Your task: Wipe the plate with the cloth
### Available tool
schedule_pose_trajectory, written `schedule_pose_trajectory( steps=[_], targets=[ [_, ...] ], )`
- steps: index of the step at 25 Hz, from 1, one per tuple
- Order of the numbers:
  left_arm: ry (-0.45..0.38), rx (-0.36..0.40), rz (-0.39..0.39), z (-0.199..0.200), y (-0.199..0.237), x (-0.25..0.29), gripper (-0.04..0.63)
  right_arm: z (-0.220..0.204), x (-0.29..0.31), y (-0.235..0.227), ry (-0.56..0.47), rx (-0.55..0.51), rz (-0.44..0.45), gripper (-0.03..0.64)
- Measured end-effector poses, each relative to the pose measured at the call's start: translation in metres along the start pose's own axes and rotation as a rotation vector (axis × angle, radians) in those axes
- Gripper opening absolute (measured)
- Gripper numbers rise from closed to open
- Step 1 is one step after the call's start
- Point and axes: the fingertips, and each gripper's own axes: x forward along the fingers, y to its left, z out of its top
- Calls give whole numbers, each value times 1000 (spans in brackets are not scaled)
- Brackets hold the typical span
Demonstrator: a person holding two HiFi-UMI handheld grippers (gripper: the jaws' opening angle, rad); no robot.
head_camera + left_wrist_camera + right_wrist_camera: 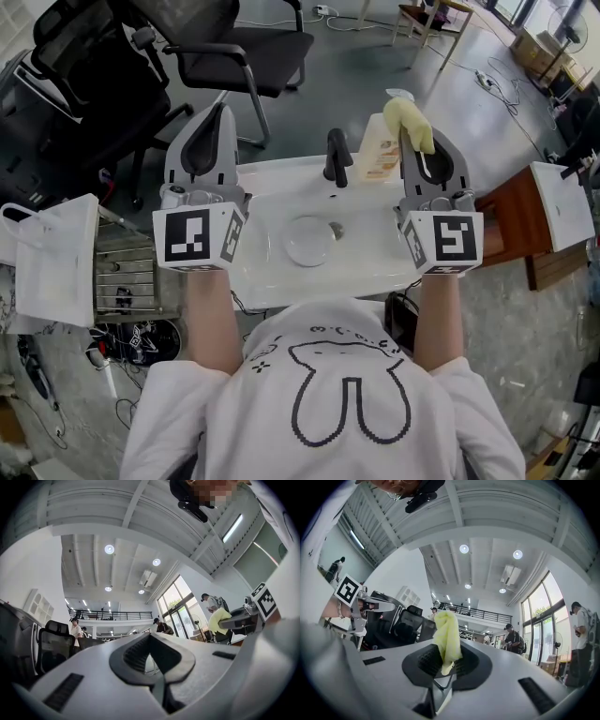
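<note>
A clear glass plate (pixel 308 240) lies in the basin of a white sink (pixel 281 281), below and between both grippers. My left gripper (pixel 220 112) is held up over the sink's left side, shut with nothing in it; in the left gripper view (pixel 151 638) its jaws are closed together and point slightly upward at the room. My right gripper (pixel 414 141) hovers over the sink's right side, shut on a pale yellow cloth (pixel 410 118). That cloth (pixel 447 638) sticks up from between the pads in the right gripper view. Neither gripper touches the plate.
A black faucet (pixel 337 157) and a soap bottle (pixel 378 150) stand at the sink's back edge. An office chair (pixel 239 56) is behind the sink, a white bag (pixel 58 258) and wire rack to the left, a wooden table (pixel 511 225) to the right.
</note>
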Motion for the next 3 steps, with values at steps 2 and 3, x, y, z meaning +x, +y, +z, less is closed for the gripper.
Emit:
schedule_pose_trajectory(
  steps=[2,3],
  targets=[
    [-3,3,-5,2,-1,-1,9,1,0,2,-4,3,1,49],
    [-5,4,-7,3,-2,-1,9,1,0,3,-6,4,2,49]
  ],
)
